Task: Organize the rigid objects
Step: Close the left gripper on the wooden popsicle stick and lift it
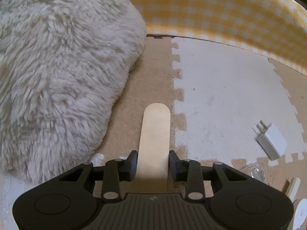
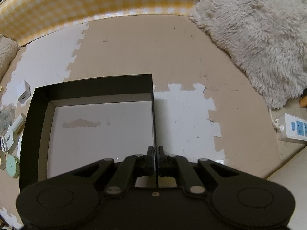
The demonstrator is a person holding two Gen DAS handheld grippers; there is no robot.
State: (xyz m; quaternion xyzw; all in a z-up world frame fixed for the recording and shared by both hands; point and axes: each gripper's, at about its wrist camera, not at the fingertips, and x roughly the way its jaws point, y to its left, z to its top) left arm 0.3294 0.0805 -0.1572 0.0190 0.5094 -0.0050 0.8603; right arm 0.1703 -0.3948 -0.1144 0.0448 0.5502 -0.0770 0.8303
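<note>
Both grippers clamped: left on a wooden stick, right on a box wall.

Left gripper [image 1: 153, 164]: jaws pressed in on both sides of a flat wooden stick [image 1: 155, 132] w/ rounded tip; stick points fwd over the tan/white puzzle-mat floor [image 1: 220, 95], just beside a fluffy cream cushion [image 1: 63, 72]. White charger plug [image 1: 271, 141] lies on the mat, well apart to the right. Right gripper [image 2: 155, 153]: jaws nearly together, pinching the thin right wall of an open black box [image 2: 92, 88], white inside, nothing in it. Power strip [image 2: 293, 128] near the cushion; yellow gingham cloth [image 2: 76, 9] behind.
</note>
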